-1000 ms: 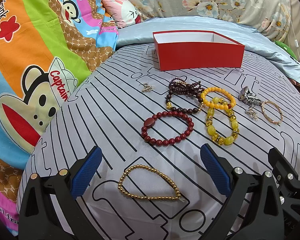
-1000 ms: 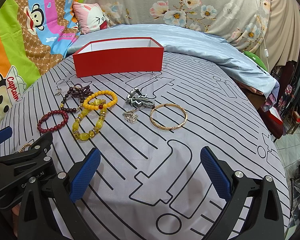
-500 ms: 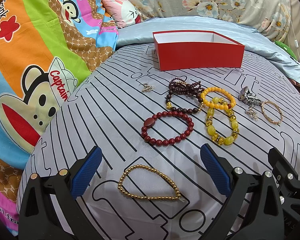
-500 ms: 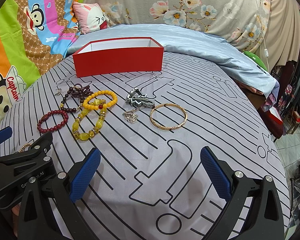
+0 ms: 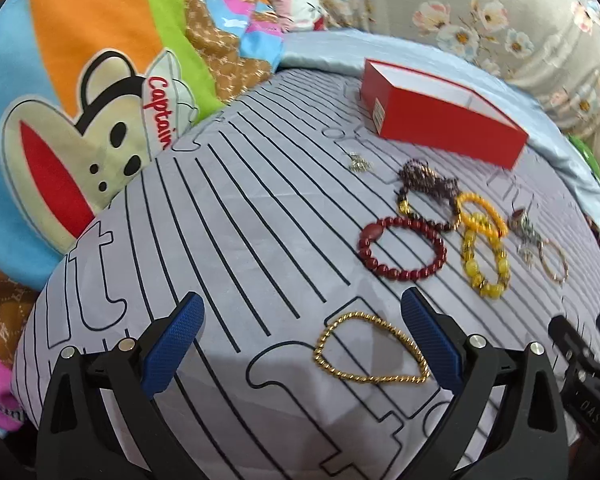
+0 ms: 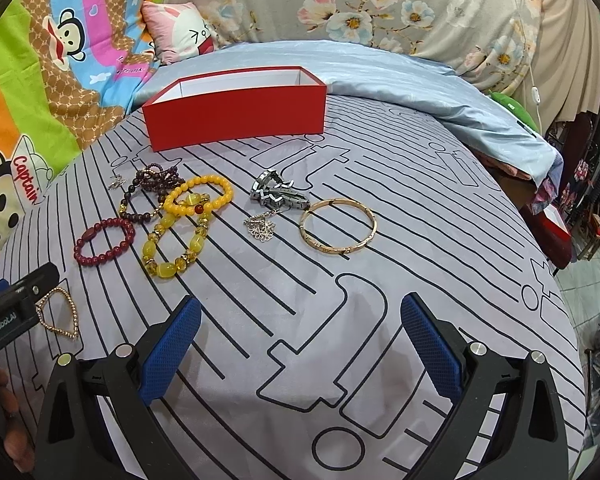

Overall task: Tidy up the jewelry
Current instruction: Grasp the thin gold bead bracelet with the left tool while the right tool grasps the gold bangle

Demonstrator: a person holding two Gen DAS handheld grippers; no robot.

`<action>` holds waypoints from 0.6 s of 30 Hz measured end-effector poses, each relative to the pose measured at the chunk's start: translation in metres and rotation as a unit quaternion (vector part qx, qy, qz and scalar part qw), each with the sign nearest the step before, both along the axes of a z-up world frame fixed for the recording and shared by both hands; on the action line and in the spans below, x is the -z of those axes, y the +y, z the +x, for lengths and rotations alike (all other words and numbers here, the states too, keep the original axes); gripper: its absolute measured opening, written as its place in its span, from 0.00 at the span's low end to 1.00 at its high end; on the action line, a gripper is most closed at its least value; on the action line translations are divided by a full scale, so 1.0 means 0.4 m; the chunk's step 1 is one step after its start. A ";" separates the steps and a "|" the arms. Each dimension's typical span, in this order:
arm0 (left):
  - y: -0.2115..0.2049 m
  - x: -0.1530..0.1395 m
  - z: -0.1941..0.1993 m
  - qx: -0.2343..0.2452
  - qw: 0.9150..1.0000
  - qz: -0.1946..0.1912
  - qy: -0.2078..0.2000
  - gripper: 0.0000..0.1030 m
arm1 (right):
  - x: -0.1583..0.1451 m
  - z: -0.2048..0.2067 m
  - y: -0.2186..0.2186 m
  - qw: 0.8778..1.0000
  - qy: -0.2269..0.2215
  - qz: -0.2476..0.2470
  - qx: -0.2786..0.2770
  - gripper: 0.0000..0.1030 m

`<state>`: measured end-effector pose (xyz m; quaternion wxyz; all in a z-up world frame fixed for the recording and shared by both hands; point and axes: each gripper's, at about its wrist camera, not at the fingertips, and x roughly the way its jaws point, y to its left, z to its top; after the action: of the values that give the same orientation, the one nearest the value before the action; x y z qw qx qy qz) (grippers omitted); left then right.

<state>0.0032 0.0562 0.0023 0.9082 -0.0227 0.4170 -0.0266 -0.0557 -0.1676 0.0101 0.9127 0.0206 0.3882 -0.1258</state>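
Both grippers hover open over the grey striped bed cover. In the left wrist view my left gripper (image 5: 302, 336) has a gold bead bracelet (image 5: 374, 379) lying between its fingers, close to the right finger (image 5: 428, 340), untouched. Beyond it lie a red bead bracelet (image 5: 370, 234), a chunky yellow bracelet (image 5: 488, 290) and dark purple beads (image 5: 428, 184). The open red box (image 5: 448, 128) stands at the back. My right gripper (image 6: 302, 344) holds nothing. Ahead of it lie a rose-gold bangle (image 6: 336, 250), a silver watch (image 6: 278, 194) and a silver pendant (image 6: 262, 228).
A small silver charm (image 6: 117, 182) lies left of the dark beads. Cartoon-print bedding (image 5: 100, 140) rises on the left, and a light blue quilt (image 6: 400, 76) lies behind the box. The bed drops off at the right toward the floor (image 6: 588, 272). A hand (image 6: 4, 420) shows at lower left.
My left gripper has swung leftward and tilted, so the gold bead bracelet now sits near its right finger instead of centred. The right gripper and the jewelry have not moved.
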 end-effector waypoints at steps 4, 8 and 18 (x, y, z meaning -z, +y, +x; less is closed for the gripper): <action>0.007 0.011 -0.013 0.030 0.999 0.005 0.010 0.91 | 0.002 0.004 0.000 1.000 0.002 0.005 -0.002 0.93; 0.001 0.022 -0.023 0.054 0.998 0.019 0.019 0.82 | 0.004 0.007 0.004 1.000 0.004 0.005 -0.004 0.93; -0.035 0.023 -0.032 0.089 0.996 0.029 0.010 0.50 | 0.004 0.009 0.007 1.000 0.007 0.006 -0.006 0.93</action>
<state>-0.0097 0.0421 -0.0071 0.8985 0.0408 0.4267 -0.0948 -0.0522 -0.1650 0.0085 0.9105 0.0229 0.3956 -0.1183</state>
